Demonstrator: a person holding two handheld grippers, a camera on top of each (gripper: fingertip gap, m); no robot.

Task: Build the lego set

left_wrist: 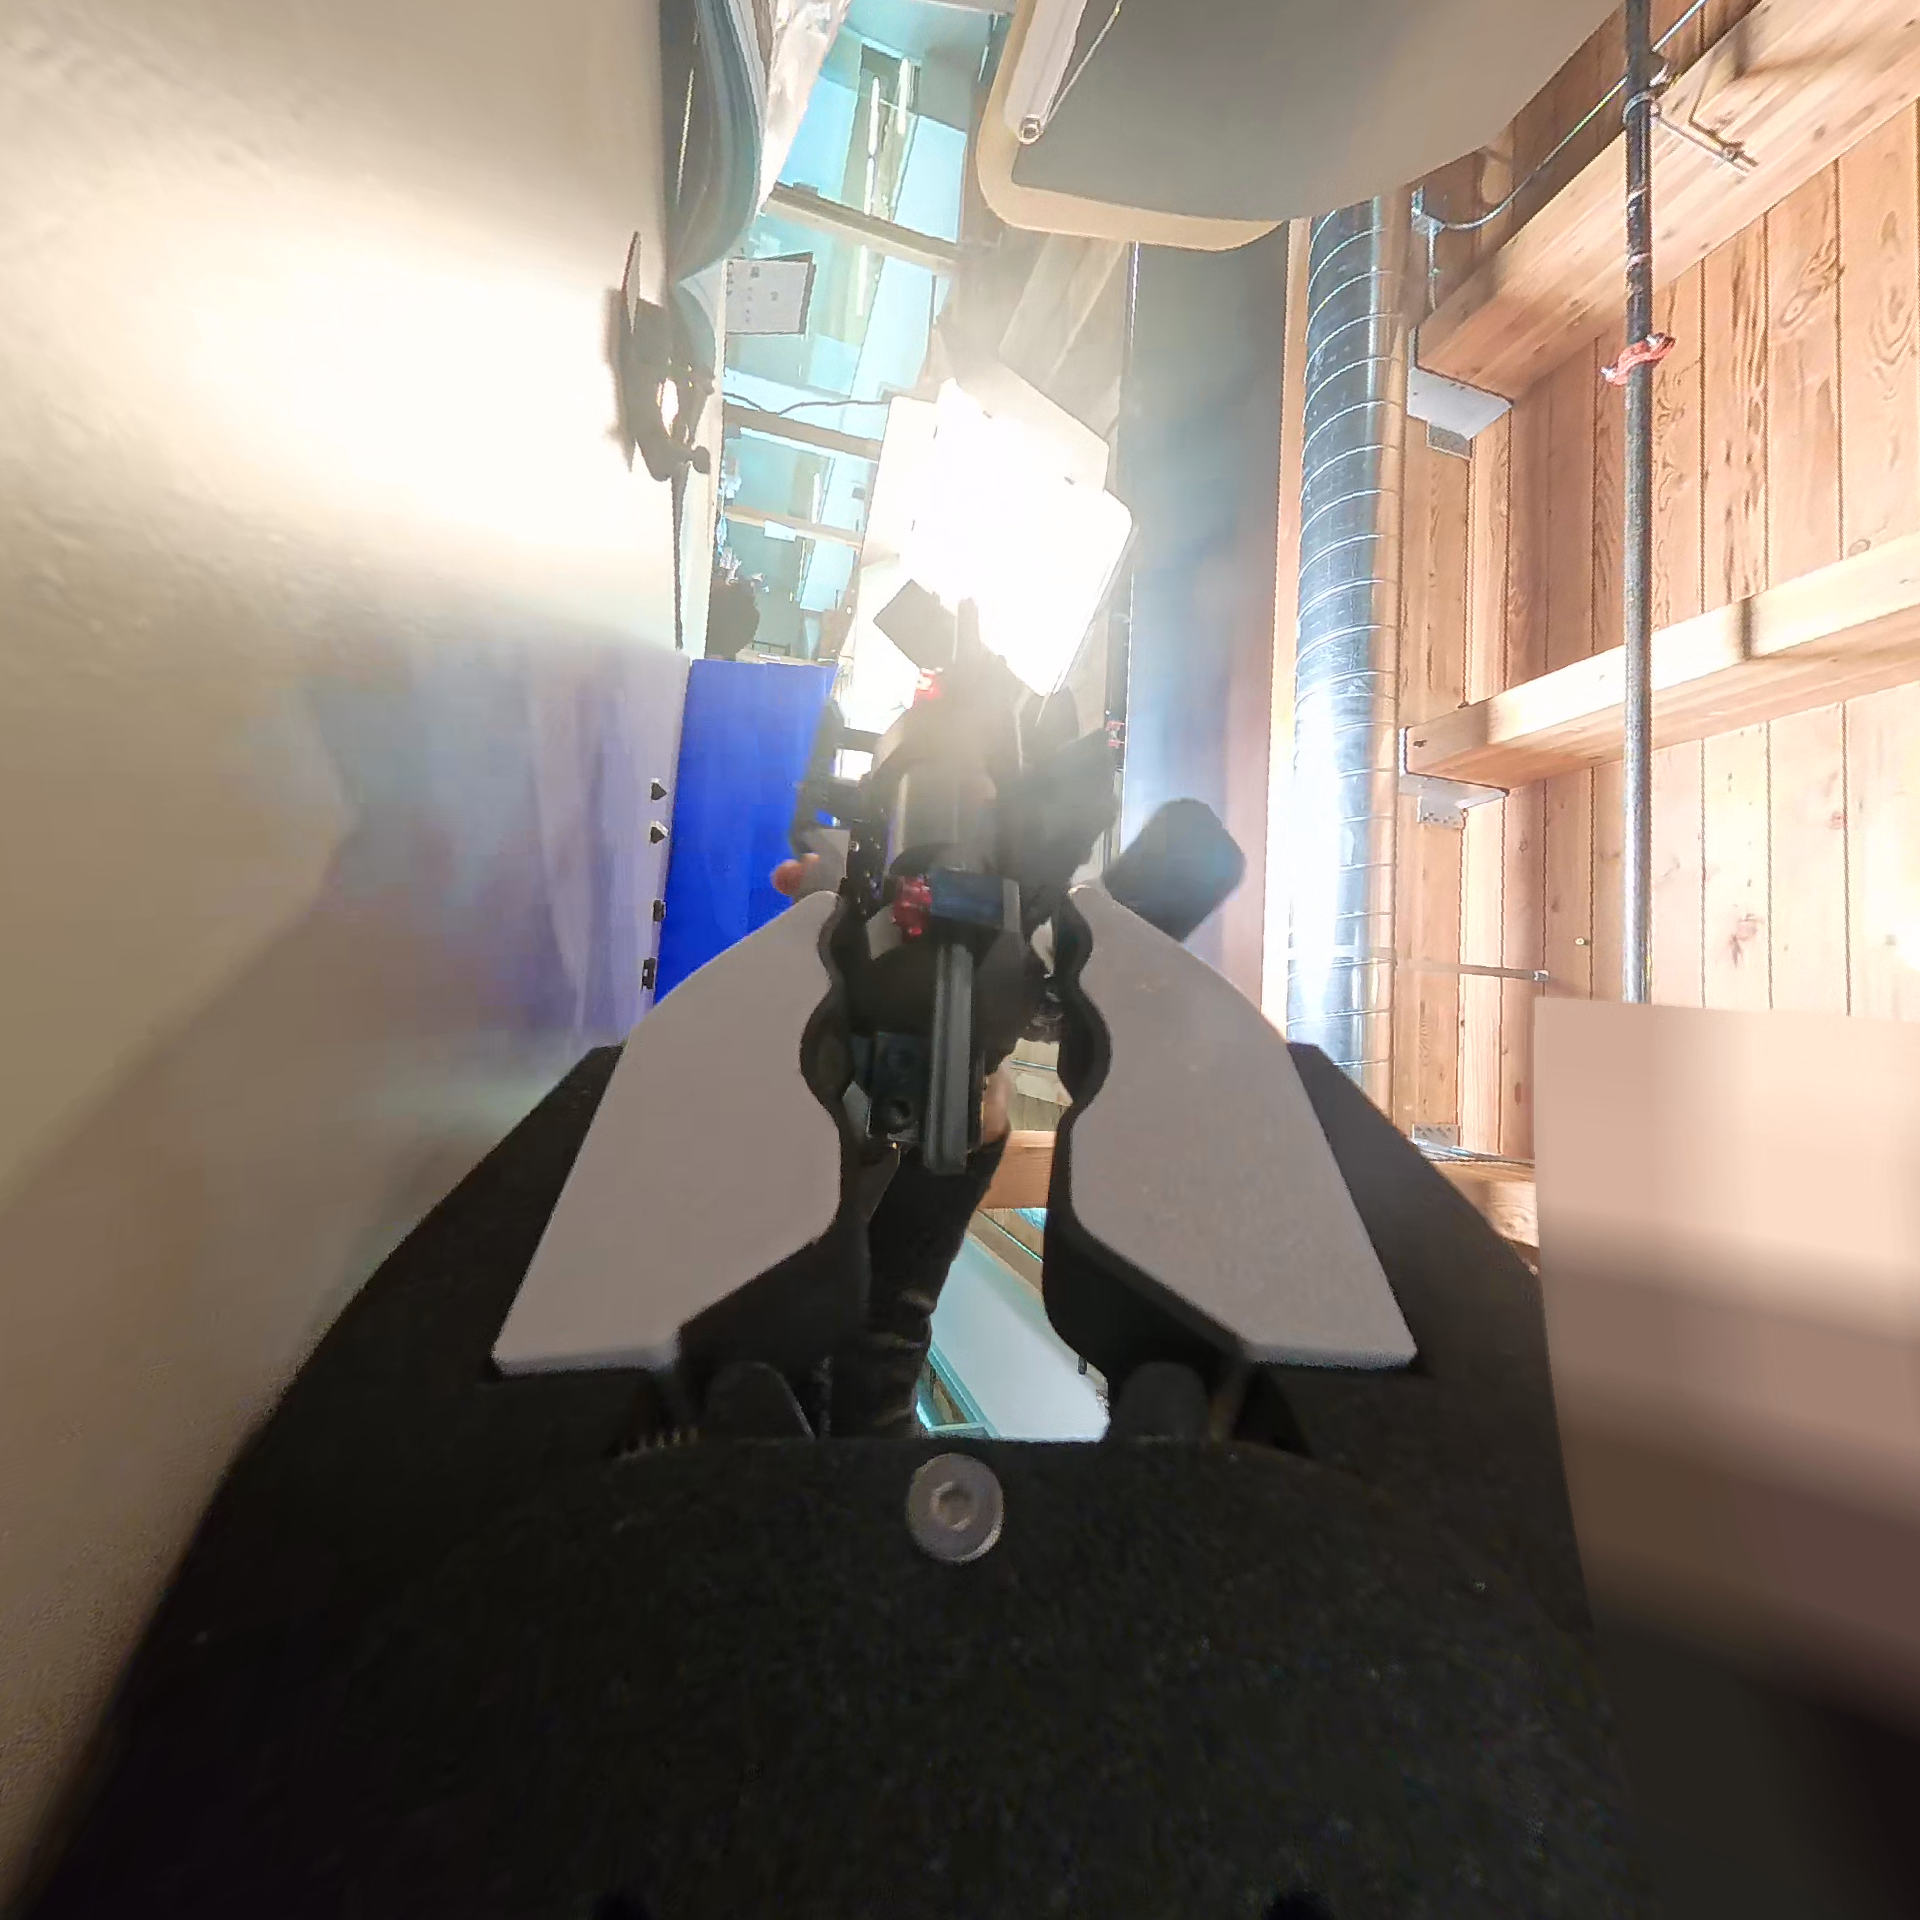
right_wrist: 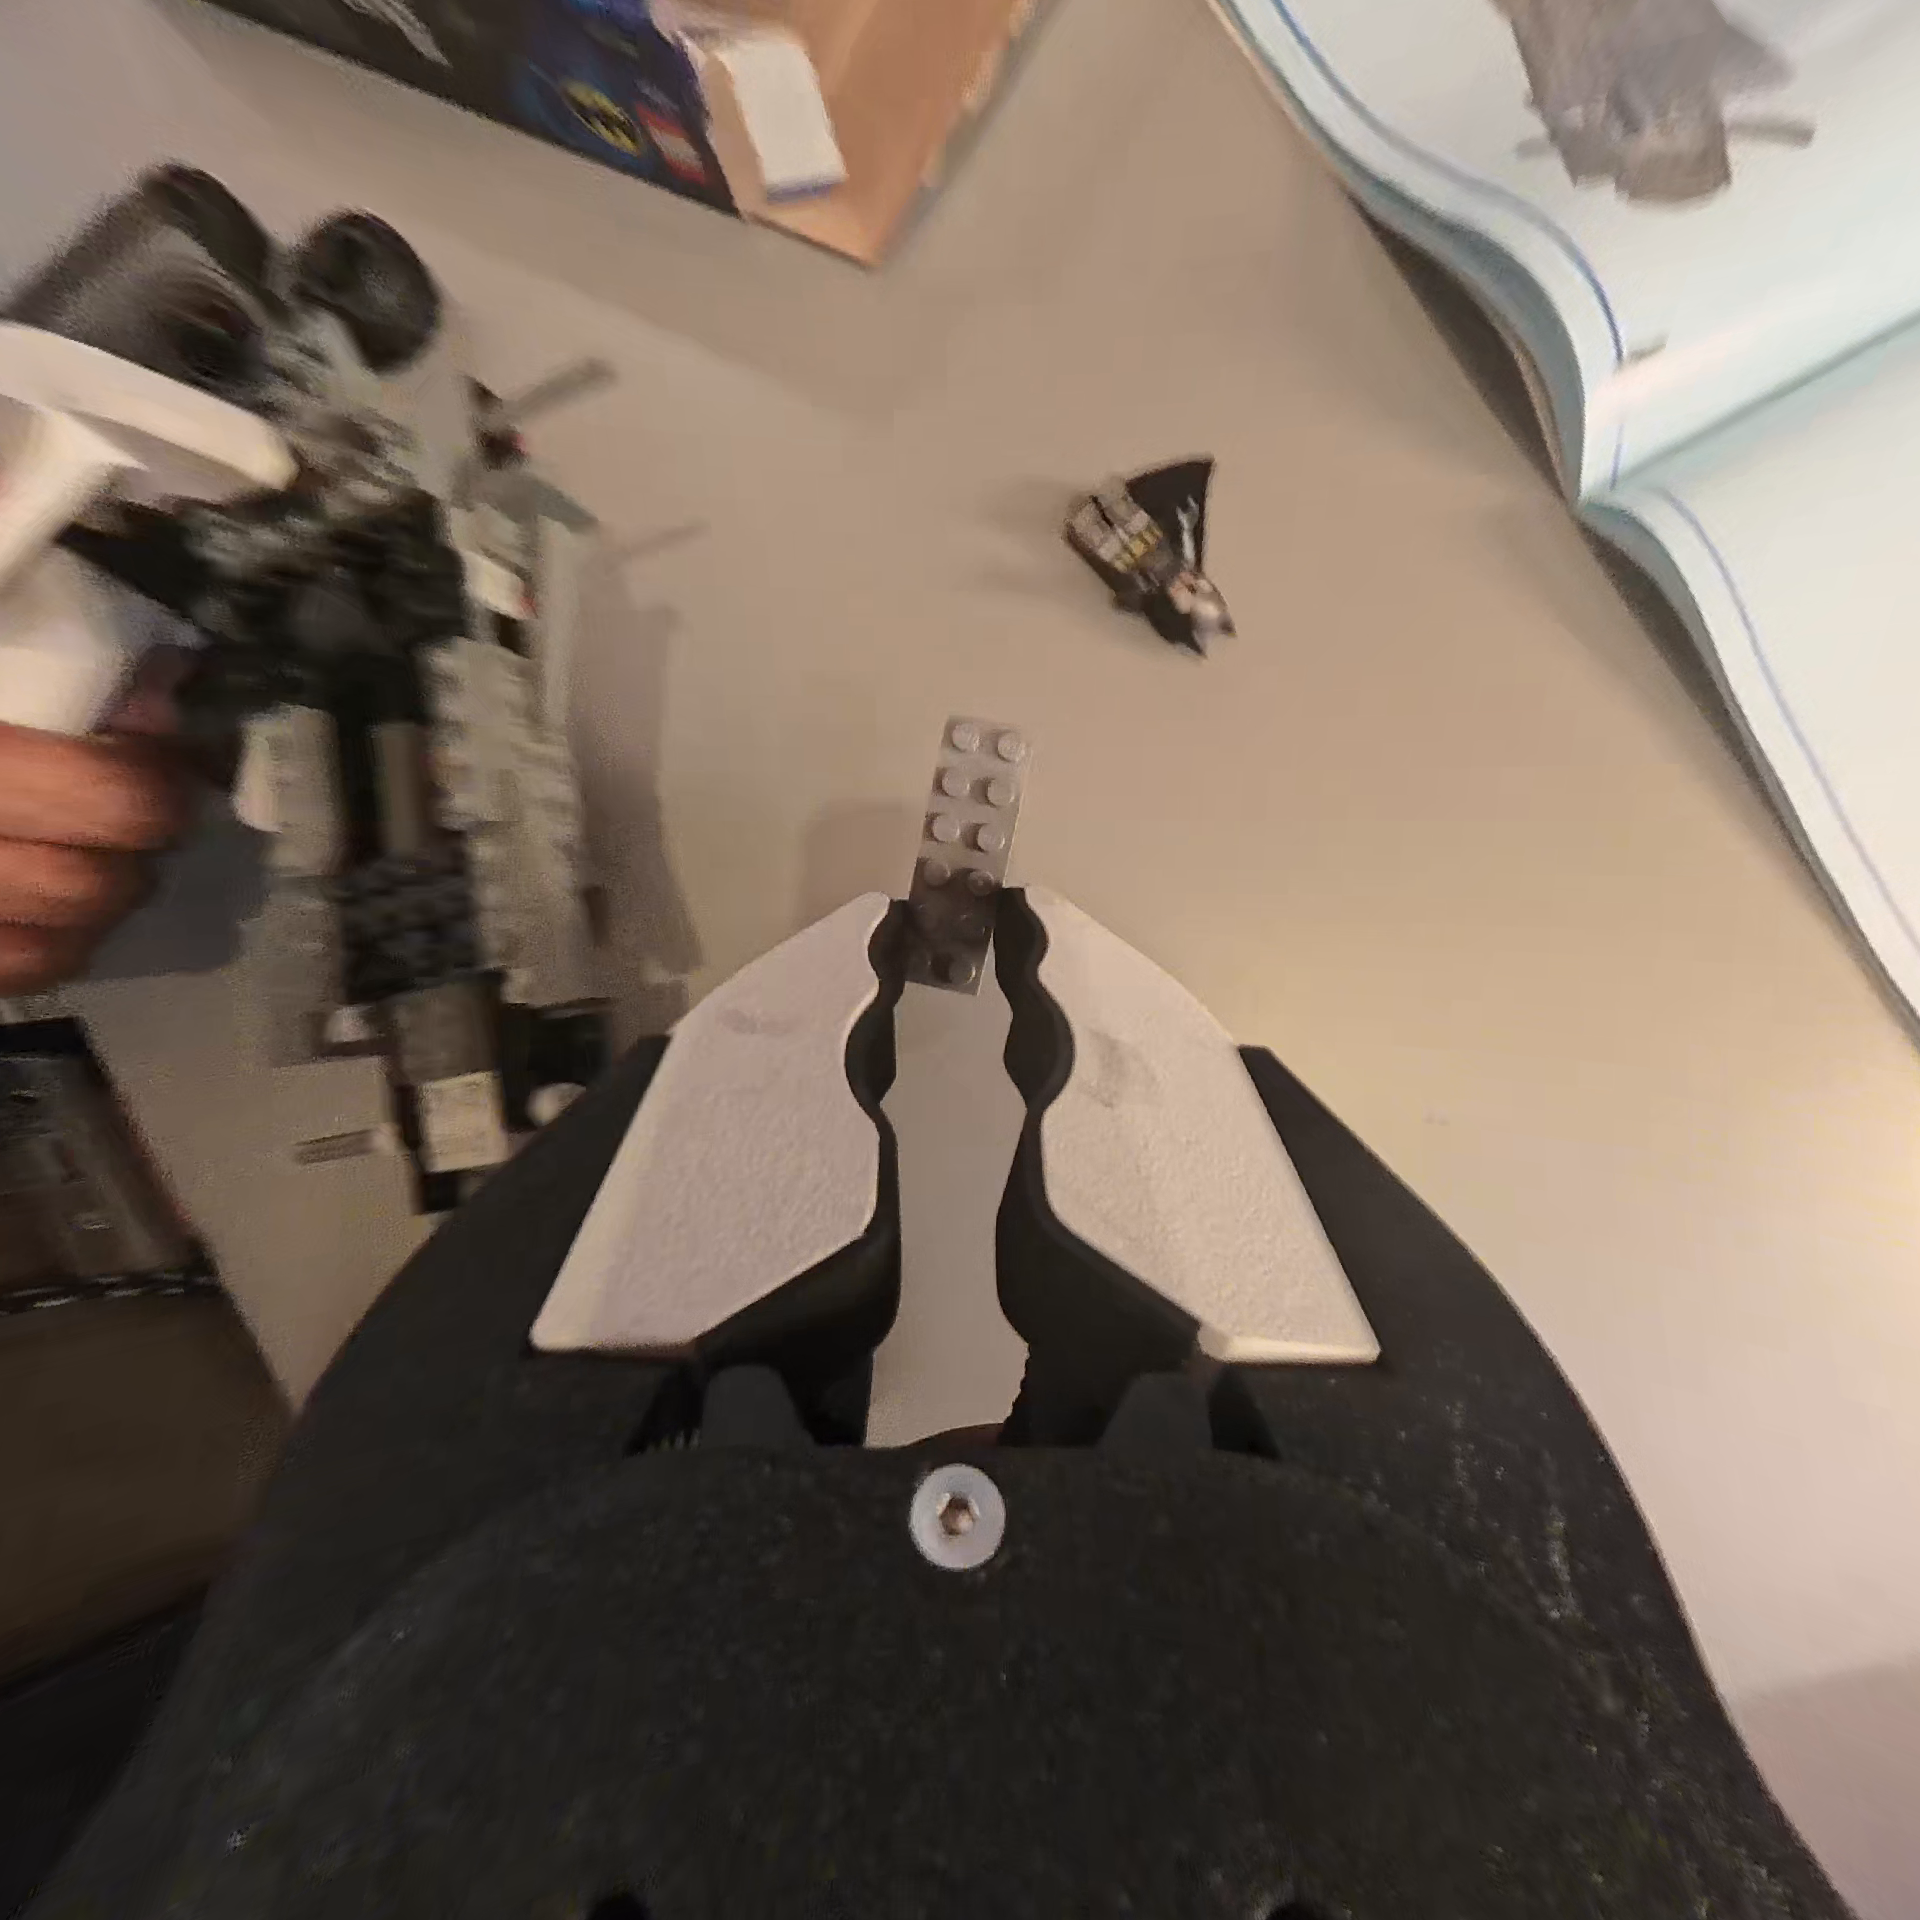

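Note:
My left gripper (left_wrist: pixel 951 920) is shut on a black brick-built model (left_wrist: pixel 935 997) with small red and blue parts, its pads pressing on the model's sides. The right wrist view shows this model (right_wrist: pixel 343 582) blurred at the left, black and grey with two round ends, held by the white left gripper (right_wrist: pixel 94 468) with a hand (right_wrist: pixel 62 831) behind it. My right gripper (right_wrist: pixel 948 920) is shut on one end of a long grey studded plate (right_wrist: pixel 971 821), which sticks out forward above the beige table (right_wrist: pixel 1299 935).
A small black and grey brick figure with a black cape (right_wrist: pixel 1153 551) lies on the table beyond the plate. An open booklet (right_wrist: pixel 1714 364) lies at the right, a printed box (right_wrist: pixel 623 94) at the far edge. The left wrist view, turned sideways, shows wooden planks (left_wrist: pixel 1714 623) and a metal duct (left_wrist: pixel 1340 623). There is about 12 cm between the tips of the two grippers.

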